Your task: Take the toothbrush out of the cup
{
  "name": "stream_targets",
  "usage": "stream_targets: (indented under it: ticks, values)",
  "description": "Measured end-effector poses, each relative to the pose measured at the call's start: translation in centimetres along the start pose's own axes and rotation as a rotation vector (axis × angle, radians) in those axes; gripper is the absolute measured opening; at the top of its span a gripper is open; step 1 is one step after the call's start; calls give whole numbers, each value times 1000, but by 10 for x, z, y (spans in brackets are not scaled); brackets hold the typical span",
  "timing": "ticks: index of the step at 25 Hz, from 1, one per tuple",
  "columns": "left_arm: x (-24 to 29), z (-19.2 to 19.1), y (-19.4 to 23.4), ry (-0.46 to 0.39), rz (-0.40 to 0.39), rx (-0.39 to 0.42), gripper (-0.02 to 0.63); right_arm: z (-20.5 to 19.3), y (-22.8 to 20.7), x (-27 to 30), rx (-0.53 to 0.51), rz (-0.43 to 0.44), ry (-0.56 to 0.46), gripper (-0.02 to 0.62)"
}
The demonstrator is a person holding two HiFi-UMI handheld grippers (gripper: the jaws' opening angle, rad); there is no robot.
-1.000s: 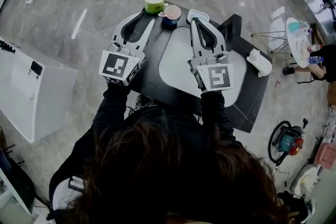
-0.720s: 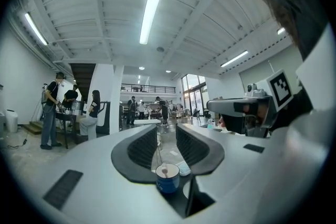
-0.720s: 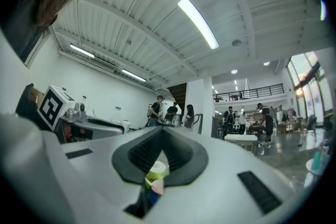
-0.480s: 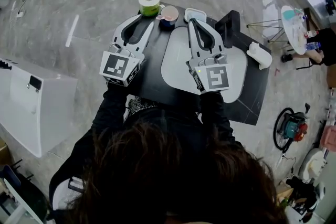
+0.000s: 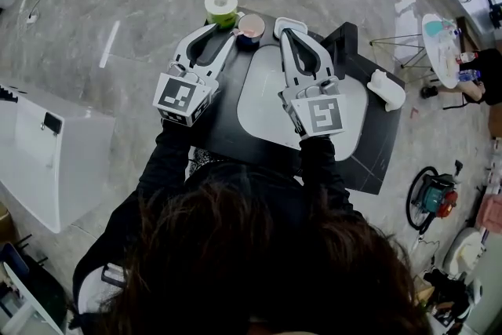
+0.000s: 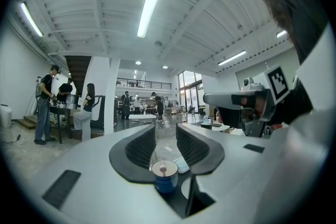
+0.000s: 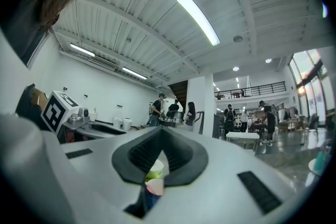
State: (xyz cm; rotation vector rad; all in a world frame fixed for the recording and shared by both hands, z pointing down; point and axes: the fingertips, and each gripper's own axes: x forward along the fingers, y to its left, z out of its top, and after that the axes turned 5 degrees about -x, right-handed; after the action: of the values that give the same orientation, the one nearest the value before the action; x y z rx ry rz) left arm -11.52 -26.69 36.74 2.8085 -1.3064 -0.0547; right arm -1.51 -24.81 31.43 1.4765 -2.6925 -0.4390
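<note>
A blue cup (image 6: 165,178) with a white rim stands on the black table (image 5: 227,118), and a pink toothbrush (image 6: 163,169) stands in it. In the head view the cup (image 5: 251,27) is at the table's far edge. My left gripper (image 6: 166,136) is open, and the cup shows just ahead of its gap, untouched. From above, the left gripper (image 5: 225,31) points at the cup from the left. My right gripper (image 5: 286,33) is shut and empty, just right of the cup. In the right gripper view the right gripper (image 7: 161,140) has the cup (image 7: 153,190) low and left of its tips.
A green roll with a white top (image 5: 221,5) stands left of the cup at the table's edge. A white tray (image 5: 292,23) sits behind the right gripper. A white mat (image 5: 263,94), a black box (image 5: 346,43) and a white object (image 5: 388,89) lie on the right half. People stand far off.
My left gripper has edged forward and down towards the cup. The right gripper has stayed where it was, still shut.
</note>
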Motion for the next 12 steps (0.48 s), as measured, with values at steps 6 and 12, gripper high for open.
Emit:
stream_targets:
  ticks: [6,12]
  values:
    - [10,-35,2,83,-3,-41,168,-8,-3,1,17,13,16,3]
    - [25,-87,13,197,27,-84,192,-15,-10,-5,11,8,36,3]
